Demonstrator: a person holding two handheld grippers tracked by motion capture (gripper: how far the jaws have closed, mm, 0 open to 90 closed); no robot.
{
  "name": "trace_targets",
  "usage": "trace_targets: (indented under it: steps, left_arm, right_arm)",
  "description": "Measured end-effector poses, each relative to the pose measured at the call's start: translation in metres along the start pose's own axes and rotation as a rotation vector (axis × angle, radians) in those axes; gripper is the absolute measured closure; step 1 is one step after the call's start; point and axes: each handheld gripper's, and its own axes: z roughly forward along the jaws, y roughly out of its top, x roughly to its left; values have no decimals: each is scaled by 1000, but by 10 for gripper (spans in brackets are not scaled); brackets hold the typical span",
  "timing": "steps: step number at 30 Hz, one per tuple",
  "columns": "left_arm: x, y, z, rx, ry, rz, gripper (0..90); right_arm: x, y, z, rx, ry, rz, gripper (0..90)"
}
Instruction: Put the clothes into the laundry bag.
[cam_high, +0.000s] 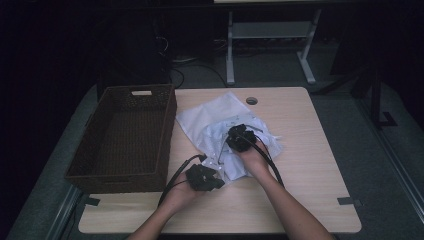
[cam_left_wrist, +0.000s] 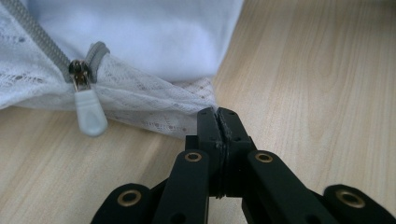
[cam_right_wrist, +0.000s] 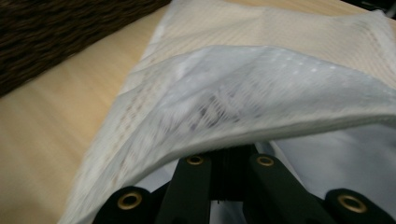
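Apparently to hold it open, the left gripper (cam_left_wrist: 218, 122) pinches the mesh laundry bag's (cam_left_wrist: 154, 105) corner on the table (cam_high: 300, 165), while the right gripper (cam_high: 240, 137), jaws clamped on mesh, lifts its upper layer.

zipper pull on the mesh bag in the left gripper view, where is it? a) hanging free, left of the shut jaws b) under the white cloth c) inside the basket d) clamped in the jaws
a: the zipper pull hangs off the mesh bag, left of the left hand-held gripper, whose jaws are closed.
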Motion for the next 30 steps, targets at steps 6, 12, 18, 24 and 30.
trace_targets:
  steps: [6, 12, 18, 24, 30]
  left_arm:
    - [1, -2, 1, 6, -3, -6, 889]
    - [0, -1, 3, 16, 4, -4, 889]
    - [1, -2, 4, 1, -9, -24, 887]
    - [3, -3, 2, -2, -1, -33, 886]
    - [4, -3, 2, -8, 3, -39, 883]
  right_arm:
    - [-6, -4, 13, 5, -25, -13, 897]
    - [-9, -7, 20, 16, -45, -46, 897]
    - [-11, -10, 19, 15, -24, -54, 892]
    - [-11, -9, 10, 10, 29, -21, 769]
    - [-8, -19, -40, -15, 128, -76, 564]
